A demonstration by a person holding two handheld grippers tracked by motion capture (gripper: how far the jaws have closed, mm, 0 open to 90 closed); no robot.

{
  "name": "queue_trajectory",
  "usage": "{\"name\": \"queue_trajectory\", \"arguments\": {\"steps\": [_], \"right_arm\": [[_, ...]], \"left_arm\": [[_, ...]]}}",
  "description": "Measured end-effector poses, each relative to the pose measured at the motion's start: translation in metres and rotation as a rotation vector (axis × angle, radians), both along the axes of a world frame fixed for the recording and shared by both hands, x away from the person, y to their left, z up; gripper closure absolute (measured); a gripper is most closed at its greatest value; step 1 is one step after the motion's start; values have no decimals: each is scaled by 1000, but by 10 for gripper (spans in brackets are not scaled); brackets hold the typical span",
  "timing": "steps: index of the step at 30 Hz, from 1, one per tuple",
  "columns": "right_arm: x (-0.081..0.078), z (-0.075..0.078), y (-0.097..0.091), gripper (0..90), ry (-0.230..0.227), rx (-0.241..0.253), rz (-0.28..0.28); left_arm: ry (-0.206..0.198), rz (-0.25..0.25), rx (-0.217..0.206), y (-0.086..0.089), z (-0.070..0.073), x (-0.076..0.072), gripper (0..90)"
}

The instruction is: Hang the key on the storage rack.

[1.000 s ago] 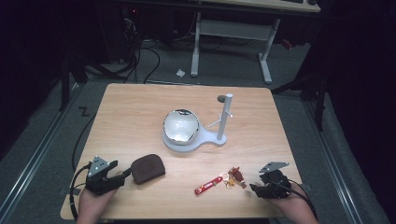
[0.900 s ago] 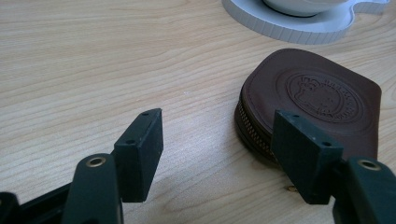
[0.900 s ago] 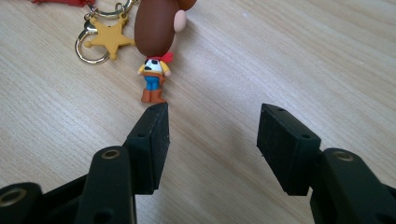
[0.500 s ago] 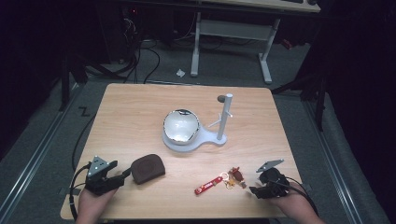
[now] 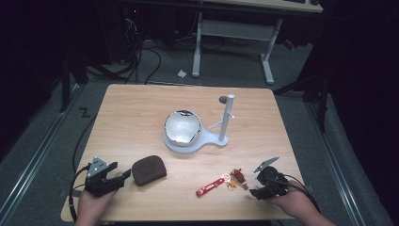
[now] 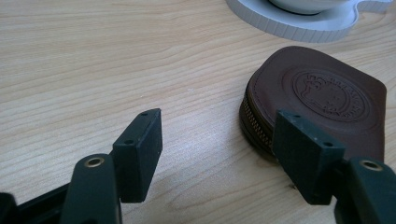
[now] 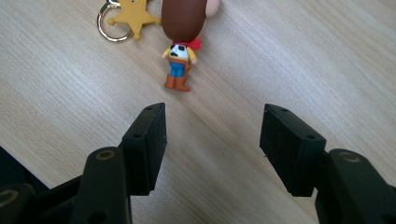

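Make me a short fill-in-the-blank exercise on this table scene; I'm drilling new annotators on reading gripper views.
1. The right gripper has its jaws ____, with nothing between them.
2. The cowboy figure keychain carries a yellow ____-shaped charm.
3. The brown zip pouch lies nearest the ____ gripper.
4. The shiny bowl sits on a ____ stand with an upright post.

Missing words: open; star; left; white

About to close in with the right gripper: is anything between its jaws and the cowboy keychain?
Nothing visible. The right gripper is open, and bare table lies between its jaws and the cowboy figure. The star charm sits beside the figure, off the path.
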State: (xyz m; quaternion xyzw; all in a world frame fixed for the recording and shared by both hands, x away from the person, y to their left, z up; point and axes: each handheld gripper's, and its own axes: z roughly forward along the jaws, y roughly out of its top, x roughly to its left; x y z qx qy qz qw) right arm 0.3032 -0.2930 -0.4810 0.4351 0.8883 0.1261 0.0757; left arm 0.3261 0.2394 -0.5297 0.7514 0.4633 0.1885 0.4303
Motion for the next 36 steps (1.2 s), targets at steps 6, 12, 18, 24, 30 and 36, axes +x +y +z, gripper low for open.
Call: {"name": "queue_trajectory", "arguments": {"steps": [6, 12, 18, 24, 30, 36], "right_arm": [[8, 5, 8, 413, 17, -5, 6], [16, 8, 18, 418, 35, -3, 10], [24, 7, 26, 420, 45, -2, 14], [33, 3, 39, 442, 62, -2, 26], [44, 0, 43, 507, 85, 11, 7], [51, -2, 44, 575, 110, 21, -21]], "left_arm": [[-1, -2, 3, 0, 1, 0, 340], [2, -9, 7, -1, 0, 0, 340], [2, -13, 7, -1, 1, 0, 340], [3, -24, 14, -2, 1, 0, 340], [4, -28, 22, -3, 0, 0, 340], [5, -29, 23, -2, 0, 0, 340]]}}
